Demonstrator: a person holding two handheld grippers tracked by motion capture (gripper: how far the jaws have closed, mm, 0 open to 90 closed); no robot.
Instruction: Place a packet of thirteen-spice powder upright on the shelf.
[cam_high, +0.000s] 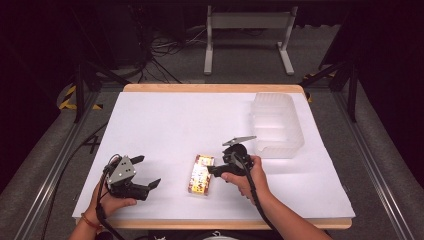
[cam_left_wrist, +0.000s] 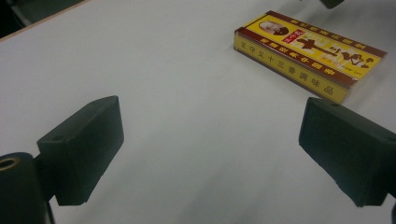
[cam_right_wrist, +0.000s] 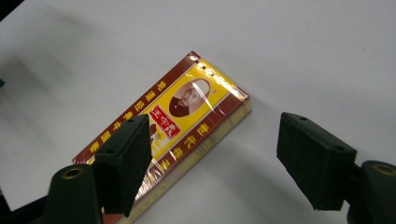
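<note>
One white table (cam_high: 165, 120), grey floor (cam_high: 40, 170), dark room

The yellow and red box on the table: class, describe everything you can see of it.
The box is a flat, oblong carton, yellow with dark red borders, printed characters and an oval portrait, wrapped in glossy clear film. It lies face up on the white table, closed. The right gripper stands at its side with its jaws apart, one jaw over the box; whether that jaw touches it cannot be told.
</note>
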